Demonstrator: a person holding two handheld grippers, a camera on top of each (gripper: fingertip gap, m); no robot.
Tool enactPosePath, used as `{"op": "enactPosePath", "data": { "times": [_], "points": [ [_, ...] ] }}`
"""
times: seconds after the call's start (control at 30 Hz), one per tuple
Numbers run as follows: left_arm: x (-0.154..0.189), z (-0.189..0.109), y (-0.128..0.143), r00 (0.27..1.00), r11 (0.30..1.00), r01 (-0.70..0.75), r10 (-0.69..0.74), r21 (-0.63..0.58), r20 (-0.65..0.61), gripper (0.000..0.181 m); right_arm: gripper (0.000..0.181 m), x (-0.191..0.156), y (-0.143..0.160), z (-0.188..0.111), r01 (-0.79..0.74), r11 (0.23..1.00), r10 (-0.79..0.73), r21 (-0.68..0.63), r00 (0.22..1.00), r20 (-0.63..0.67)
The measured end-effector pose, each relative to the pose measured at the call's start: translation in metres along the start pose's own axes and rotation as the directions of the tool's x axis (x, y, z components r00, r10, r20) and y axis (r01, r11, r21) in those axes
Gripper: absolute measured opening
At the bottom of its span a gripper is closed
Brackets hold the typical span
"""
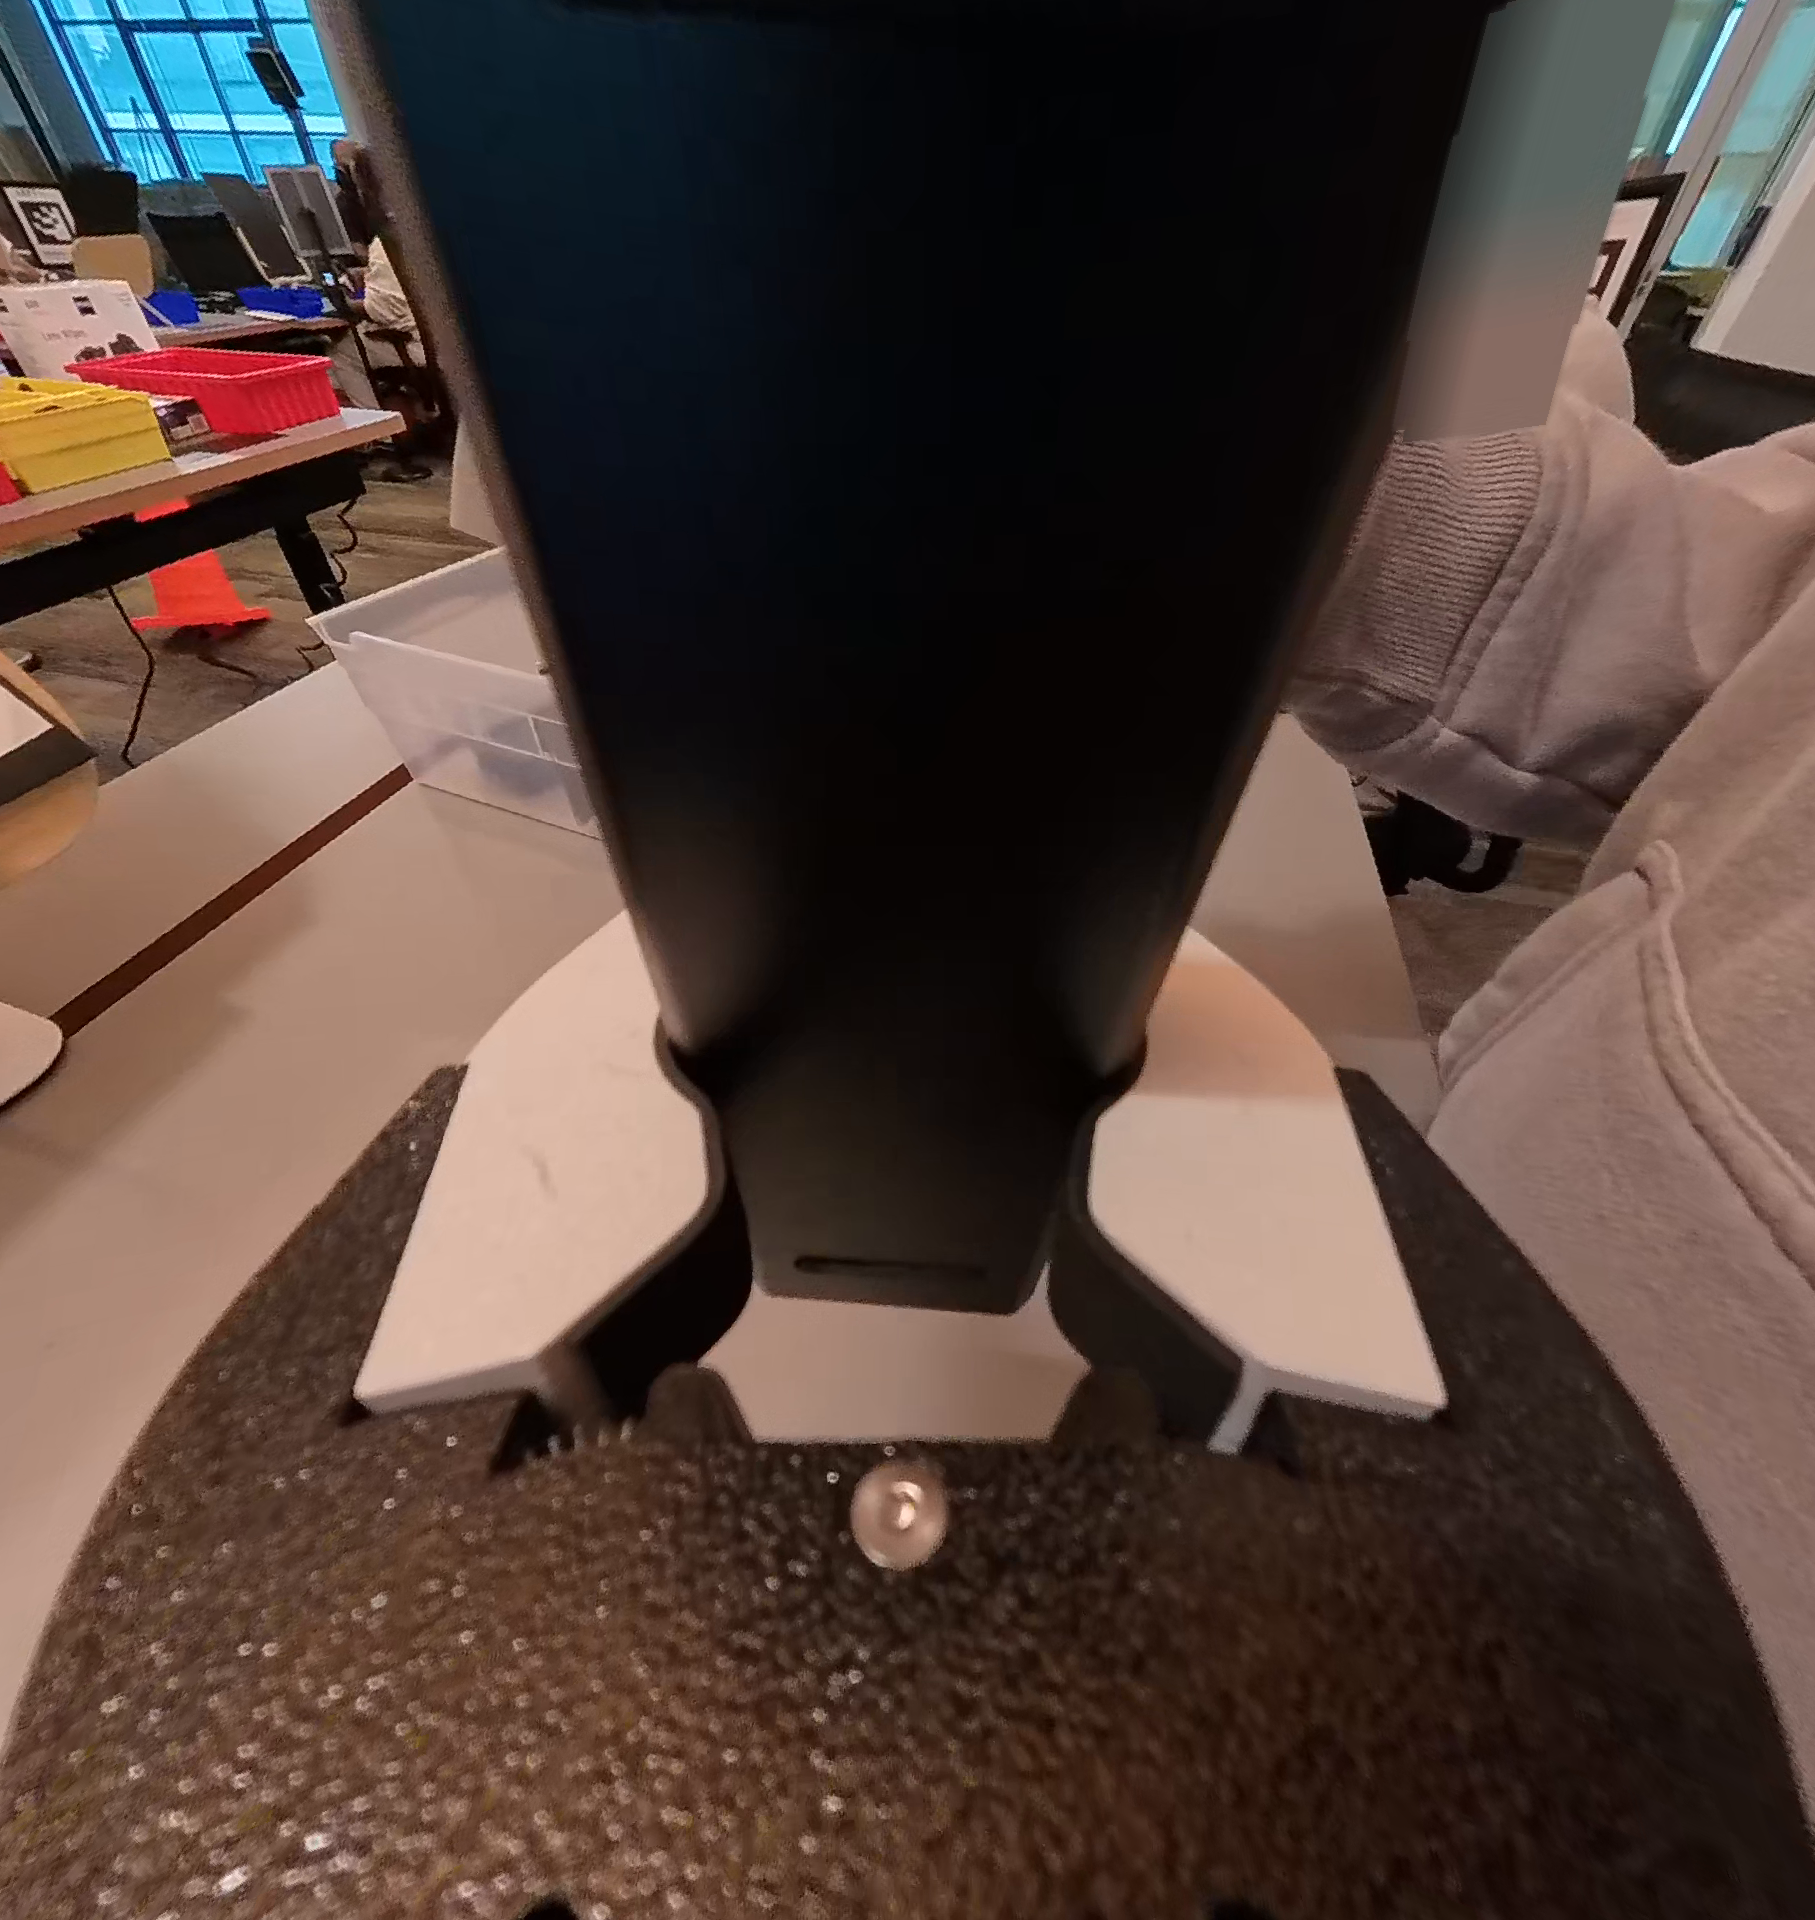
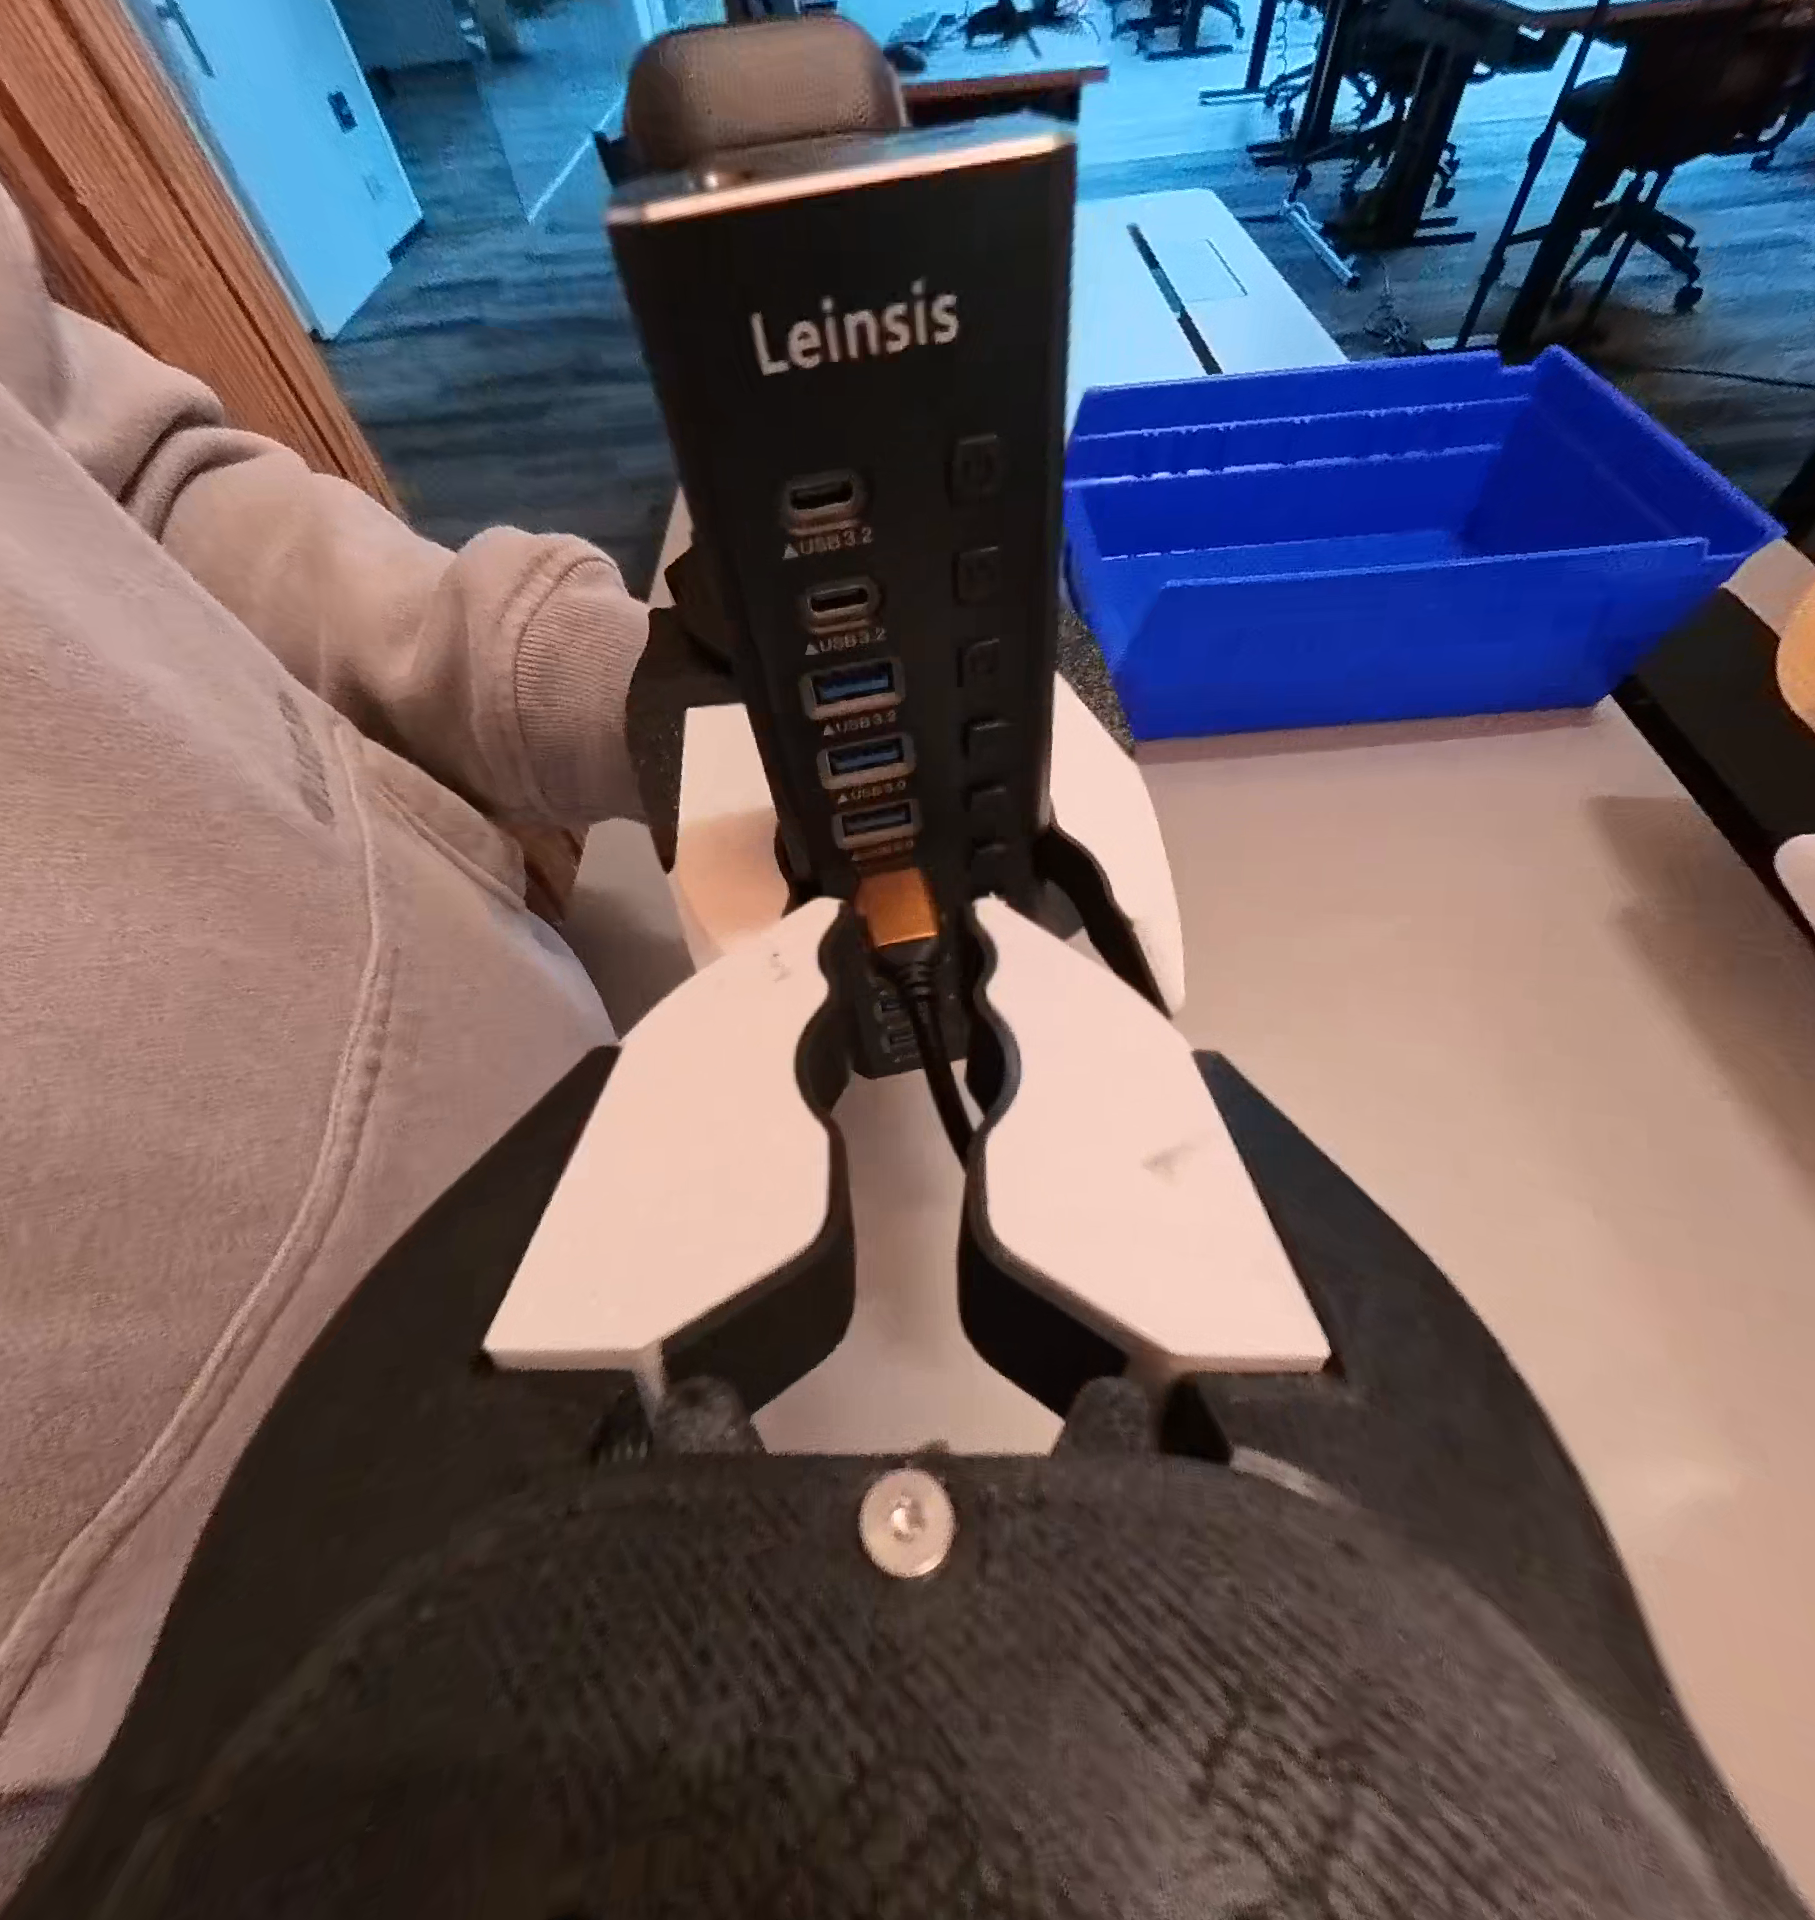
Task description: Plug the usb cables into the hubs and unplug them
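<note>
A black USB hub (image 2: 861, 343) stands upright over the white table (image 2: 1402, 1091), its row of ports facing the right wrist view. My left gripper (image 1: 908, 1070) is shut on the hub's lower end from behind; the hub's plain back (image 1: 903, 520) fills that view. One of its white fingers (image 2: 1131, 831) shows behind the hub. An orange-gold USB plug (image 2: 890, 914) with a black cable (image 2: 944, 1081) sits in a lower port. My right gripper (image 2: 908, 920) is closed around that plug, and the cable runs back between its fingers.
A blue bin (image 2: 1402, 582) stands on the table just right of the hub. A clear plastic bin (image 1: 456, 675) is behind it on the left. The person's beige sleeve (image 1: 1505, 623) is close by. Red and yellow bins (image 1: 207, 384) sit on a farther table.
</note>
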State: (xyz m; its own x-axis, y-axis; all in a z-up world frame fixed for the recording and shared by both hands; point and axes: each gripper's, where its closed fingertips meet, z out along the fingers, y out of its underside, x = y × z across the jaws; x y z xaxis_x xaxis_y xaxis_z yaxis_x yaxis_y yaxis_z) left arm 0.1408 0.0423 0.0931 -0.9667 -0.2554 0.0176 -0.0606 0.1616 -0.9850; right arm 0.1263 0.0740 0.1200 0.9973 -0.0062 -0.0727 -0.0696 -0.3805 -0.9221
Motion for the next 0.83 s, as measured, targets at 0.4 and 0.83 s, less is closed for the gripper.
{"op": "enactPosePath", "data": {
  "times": [0.4, 0.83],
  "points": [
    [0.005, 0.001, -0.003, 1.000, 0.999, -0.019, 0.020, 0.029, -0.023, 0.071, 0.016, -0.007, 0.005, 0.006, 0.015, 0.998, -0.012, -0.066, 0.999, 0.053],
    [0.012, 0.006, -0.007, 0.999, 0.995, 0.000, 0.004, 0.102, -0.042, 0.071, 0.017, -0.012, 0.012, -0.002, 0.016, 0.977, 0.001, -0.213, 0.997, 0.079]
  ]
}}
